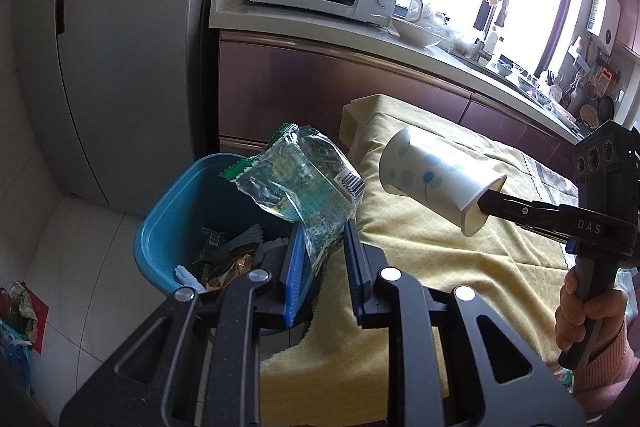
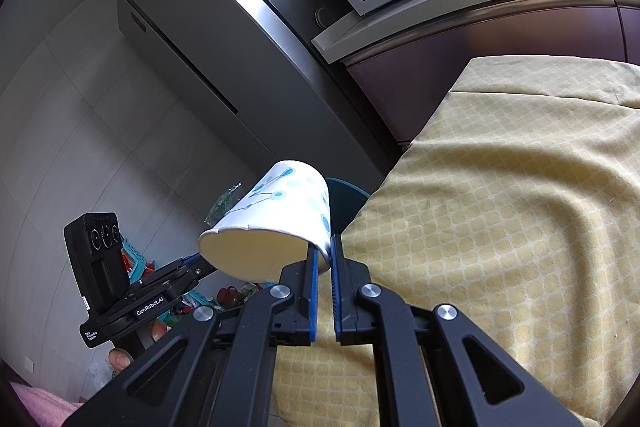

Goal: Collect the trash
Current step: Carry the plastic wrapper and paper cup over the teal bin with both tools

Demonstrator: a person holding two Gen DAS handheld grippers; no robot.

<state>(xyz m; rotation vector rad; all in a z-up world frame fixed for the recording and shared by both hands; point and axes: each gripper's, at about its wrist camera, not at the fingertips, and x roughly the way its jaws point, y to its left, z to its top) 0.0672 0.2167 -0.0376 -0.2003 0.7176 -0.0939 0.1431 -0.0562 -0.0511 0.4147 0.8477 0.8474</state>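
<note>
Wrapper (image 1: 304,179) pinched in left gripper (image 1: 320,247) above blue bin (image 1: 168,223) — right gripper (image 2: 323,251) clamps paper cup (image 2: 280,219) rim.

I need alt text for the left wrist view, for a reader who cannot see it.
The left gripper holds a crumpled clear plastic wrapper above a blue trash bin that already contains trash. Beside it, the right gripper pinches the rim of a dotted paper cup over a yellow tablecloth.

The right tool (image 2: 324,255) pinches a dotted paper cup (image 2: 276,223) by its rim beside the yellow tablecloth (image 2: 500,207).
</note>
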